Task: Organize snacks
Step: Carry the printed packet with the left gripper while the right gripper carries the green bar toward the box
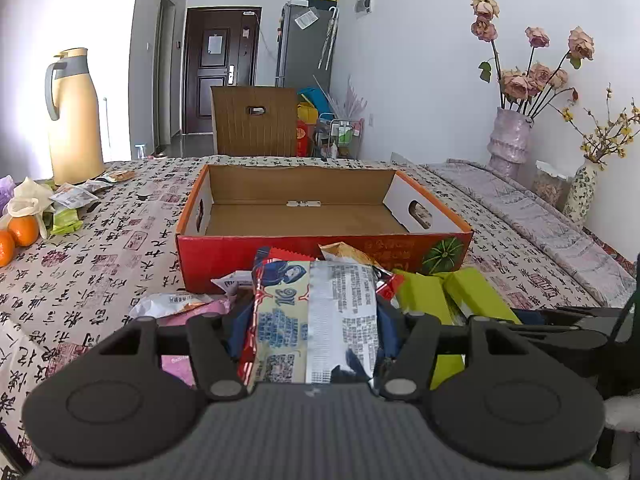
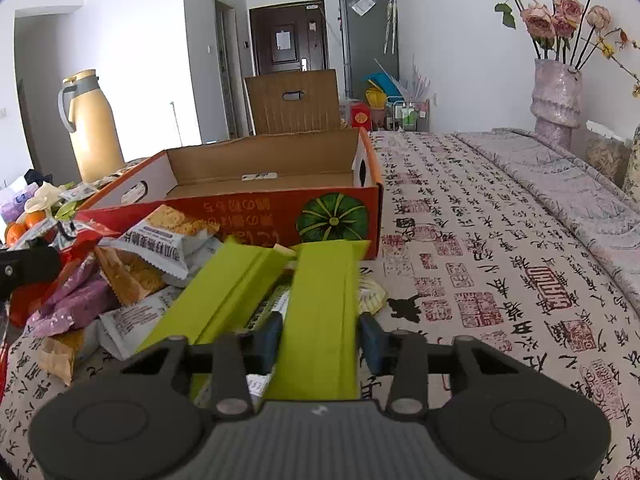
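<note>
A packet (image 1: 316, 320) is held by the left gripper (image 1: 312, 320), a green bar (image 2: 320, 320) by the right gripper (image 2: 320, 332); either may be snagged on the box (image 1: 320, 248) wall.

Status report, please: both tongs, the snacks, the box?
Left tongs shut on blue-and-silver snack packet. Right tongs shut on green packet. Red cardboard box open and empty, straight ahead. Snack pile before it.

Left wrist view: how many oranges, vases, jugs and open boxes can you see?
Oranges: 2
Vases: 2
Jug: 1
Open box: 1
Total: 6
</note>
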Action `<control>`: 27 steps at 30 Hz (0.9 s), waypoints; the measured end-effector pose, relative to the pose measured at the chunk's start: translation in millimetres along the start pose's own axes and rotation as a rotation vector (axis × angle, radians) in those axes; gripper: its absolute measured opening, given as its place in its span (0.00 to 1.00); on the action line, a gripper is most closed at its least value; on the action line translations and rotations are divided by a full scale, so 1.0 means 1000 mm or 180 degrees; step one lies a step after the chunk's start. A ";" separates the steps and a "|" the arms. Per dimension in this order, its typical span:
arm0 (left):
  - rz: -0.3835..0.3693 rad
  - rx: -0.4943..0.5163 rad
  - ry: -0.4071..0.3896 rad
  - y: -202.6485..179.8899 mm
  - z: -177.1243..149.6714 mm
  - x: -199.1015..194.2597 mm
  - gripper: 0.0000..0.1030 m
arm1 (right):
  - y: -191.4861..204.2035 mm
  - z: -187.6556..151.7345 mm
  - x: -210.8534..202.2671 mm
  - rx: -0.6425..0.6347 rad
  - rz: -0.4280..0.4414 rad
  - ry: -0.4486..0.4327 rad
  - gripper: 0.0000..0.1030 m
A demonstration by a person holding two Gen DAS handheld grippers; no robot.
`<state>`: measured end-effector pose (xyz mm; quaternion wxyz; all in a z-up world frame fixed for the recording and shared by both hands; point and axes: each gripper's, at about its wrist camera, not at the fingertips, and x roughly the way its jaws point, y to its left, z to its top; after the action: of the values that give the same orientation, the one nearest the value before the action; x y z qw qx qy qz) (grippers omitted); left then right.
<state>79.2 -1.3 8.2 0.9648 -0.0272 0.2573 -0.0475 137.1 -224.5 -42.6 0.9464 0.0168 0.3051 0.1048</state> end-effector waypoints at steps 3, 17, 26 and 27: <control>-0.0006 -0.0005 -0.0016 0.001 0.003 0.002 0.60 | -0.002 0.001 -0.002 0.0031 -0.0015 -0.0032 0.36; 0.0051 0.0040 -0.0183 0.003 0.037 0.012 0.60 | -0.004 0.026 -0.023 0.0013 0.0099 -0.0389 0.35; 0.0160 0.0094 -0.0352 0.003 0.080 0.030 0.60 | 0.001 0.070 -0.007 -0.0064 0.0164 -0.0583 0.35; 0.0177 0.0091 -0.0363 0.003 0.086 0.034 0.60 | 0.003 0.075 -0.004 -0.0072 0.0175 -0.0593 0.35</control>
<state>151.6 0.4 65.2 0.9791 -0.0088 0.2019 -0.0227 177.0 -220.5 21.1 0.9676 0.0241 0.2140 0.1321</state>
